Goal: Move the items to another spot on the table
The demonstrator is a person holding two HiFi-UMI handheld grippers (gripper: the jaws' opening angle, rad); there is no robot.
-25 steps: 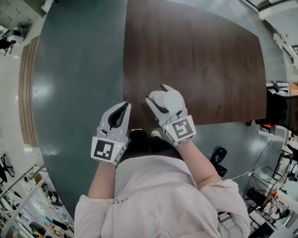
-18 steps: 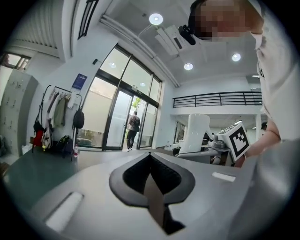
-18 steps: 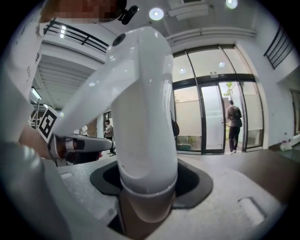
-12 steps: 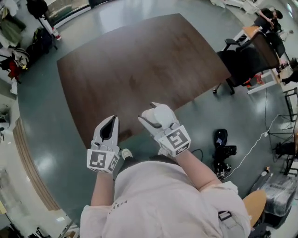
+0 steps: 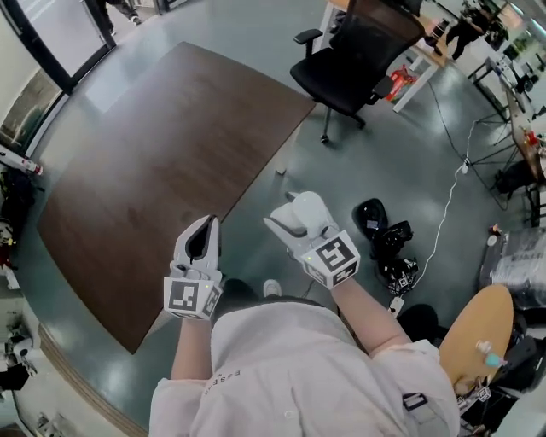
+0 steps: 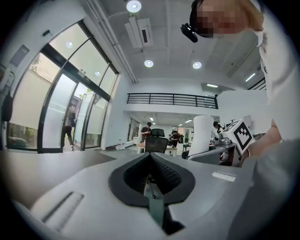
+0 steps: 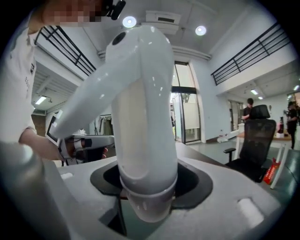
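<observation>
**White handheld device (image 7: 140, 108) held off the edge of the dark wooden table (image 5: 153, 154)**

The right gripper (image 7: 149, 187) is clamped on the handle of the white handheld device, which bends at the top like a hair dryer. It is above the grey floor (image 5: 247, 26), just beside the table. The left gripper (image 6: 151, 159) is clenched on nothing, tips together, at the table's near edge. A black office chair (image 5: 354, 68) stands beyond the table's far corner
</observation>
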